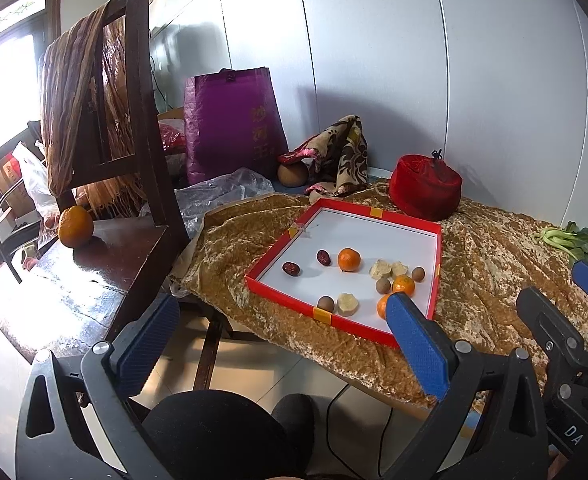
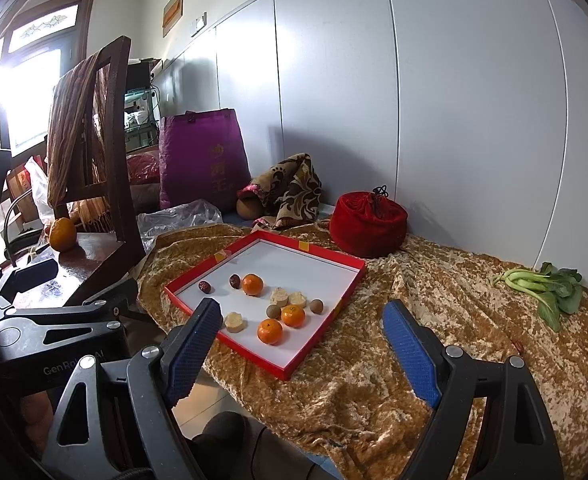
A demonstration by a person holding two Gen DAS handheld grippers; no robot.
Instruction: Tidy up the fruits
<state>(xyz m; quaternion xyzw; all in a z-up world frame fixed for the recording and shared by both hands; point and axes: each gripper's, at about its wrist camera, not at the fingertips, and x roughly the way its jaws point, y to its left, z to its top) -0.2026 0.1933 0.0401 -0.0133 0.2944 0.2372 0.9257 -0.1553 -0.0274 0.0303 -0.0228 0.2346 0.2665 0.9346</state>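
Observation:
A red-rimmed white tray [image 1: 374,236] [image 2: 294,264] lies on a gold cloth. It holds three small oranges [image 1: 349,260] [image 2: 252,284], two dark red dates [image 1: 291,268] [image 2: 204,287], brown longans [image 1: 325,303] [image 2: 316,306] and pale yellow pieces [image 1: 347,304] [image 2: 235,322]. A larger orange [image 1: 75,227] [image 2: 62,234] sits on a dark wooden chair seat at the left. My left gripper [image 1: 282,340] is open and empty, in front of the tray's near edge. My right gripper [image 2: 302,340] is open and empty, just short of the tray's near corner.
A dark wooden chair [image 1: 126,120] with a draped scarf stands left of the table. A purple bag [image 1: 234,128], patterned cloth [image 1: 338,156], red velvet pouch [image 1: 424,188] and clear plastic [image 1: 222,192] lie behind the tray. Bok choy [image 2: 542,284] lies at the right.

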